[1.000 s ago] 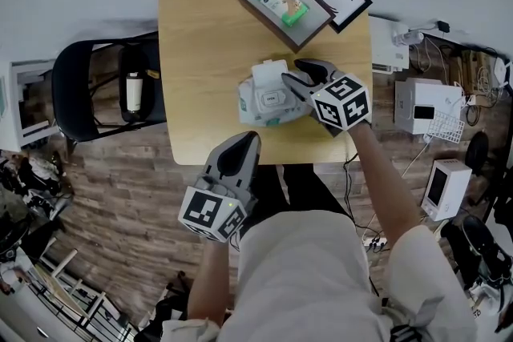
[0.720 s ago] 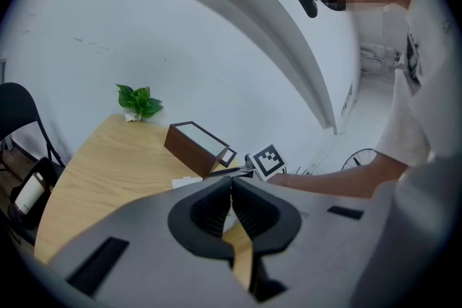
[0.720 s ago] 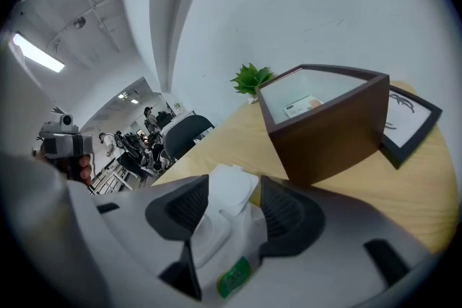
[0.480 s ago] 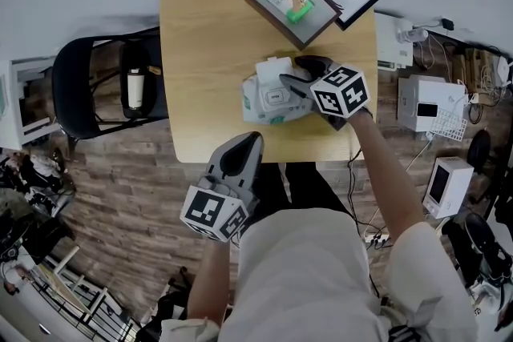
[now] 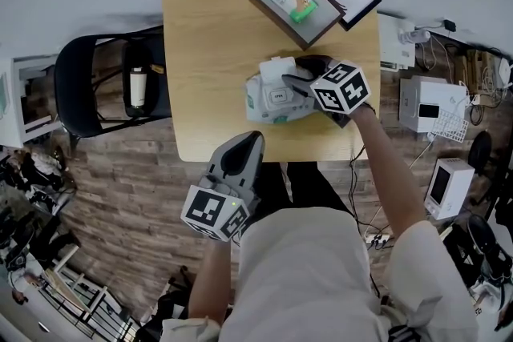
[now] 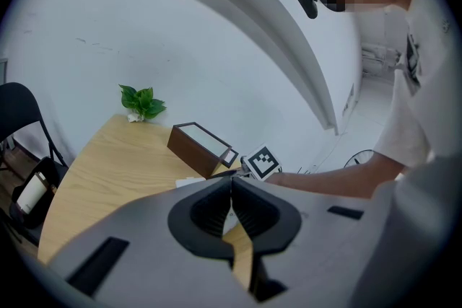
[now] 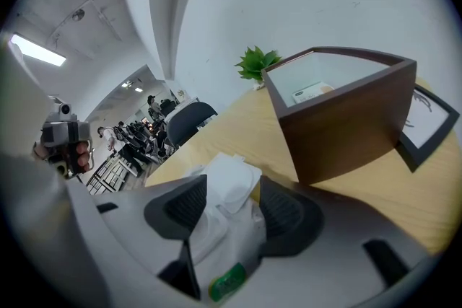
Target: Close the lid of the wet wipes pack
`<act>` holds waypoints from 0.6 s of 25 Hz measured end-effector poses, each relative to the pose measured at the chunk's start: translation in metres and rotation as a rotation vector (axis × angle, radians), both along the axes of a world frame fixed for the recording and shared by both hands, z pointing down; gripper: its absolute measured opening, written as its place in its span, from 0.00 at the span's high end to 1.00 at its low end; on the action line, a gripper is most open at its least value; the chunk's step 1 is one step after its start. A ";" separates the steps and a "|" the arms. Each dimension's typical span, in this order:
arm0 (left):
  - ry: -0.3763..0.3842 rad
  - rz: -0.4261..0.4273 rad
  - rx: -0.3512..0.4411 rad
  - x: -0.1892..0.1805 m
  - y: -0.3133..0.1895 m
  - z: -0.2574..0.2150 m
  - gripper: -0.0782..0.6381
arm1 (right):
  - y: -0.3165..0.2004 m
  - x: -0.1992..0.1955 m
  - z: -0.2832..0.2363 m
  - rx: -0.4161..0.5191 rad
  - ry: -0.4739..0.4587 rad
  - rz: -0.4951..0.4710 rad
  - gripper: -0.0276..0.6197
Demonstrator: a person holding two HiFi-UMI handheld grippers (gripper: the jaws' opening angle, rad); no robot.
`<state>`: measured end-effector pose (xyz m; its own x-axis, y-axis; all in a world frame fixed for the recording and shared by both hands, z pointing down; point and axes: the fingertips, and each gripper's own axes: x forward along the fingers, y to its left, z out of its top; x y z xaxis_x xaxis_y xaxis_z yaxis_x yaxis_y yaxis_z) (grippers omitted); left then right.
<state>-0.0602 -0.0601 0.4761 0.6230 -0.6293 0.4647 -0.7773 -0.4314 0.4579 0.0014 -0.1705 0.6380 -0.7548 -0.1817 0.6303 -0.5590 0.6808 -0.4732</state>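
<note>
Poised with the right claw (image 5: 296, 81) spread either side of the open lid (image 7: 229, 182) of the wet wipes pack (image 5: 268, 102), right of centre on the surface (image 5: 207, 52), seemingly to press it shut, left claw (image 5: 240, 157) pressed together and parked idle off the near edge.

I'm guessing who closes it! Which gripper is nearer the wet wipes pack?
Right. The right gripper is over the wet wipes pack, jaws apart around its raised lid. The left gripper hangs shut by the table's near edge, away from it.
</note>
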 end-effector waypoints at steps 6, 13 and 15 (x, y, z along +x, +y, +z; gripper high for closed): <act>-0.003 -0.012 0.004 -0.001 0.000 -0.001 0.88 | -0.001 0.000 -0.002 0.028 0.009 -0.011 0.61; -0.004 -0.018 0.018 -0.001 0.001 -0.007 0.88 | 0.001 -0.001 -0.012 0.053 0.004 -0.026 0.61; -0.003 -0.018 0.023 0.000 0.001 -0.009 0.88 | 0.001 -0.002 -0.016 0.059 0.000 -0.029 0.61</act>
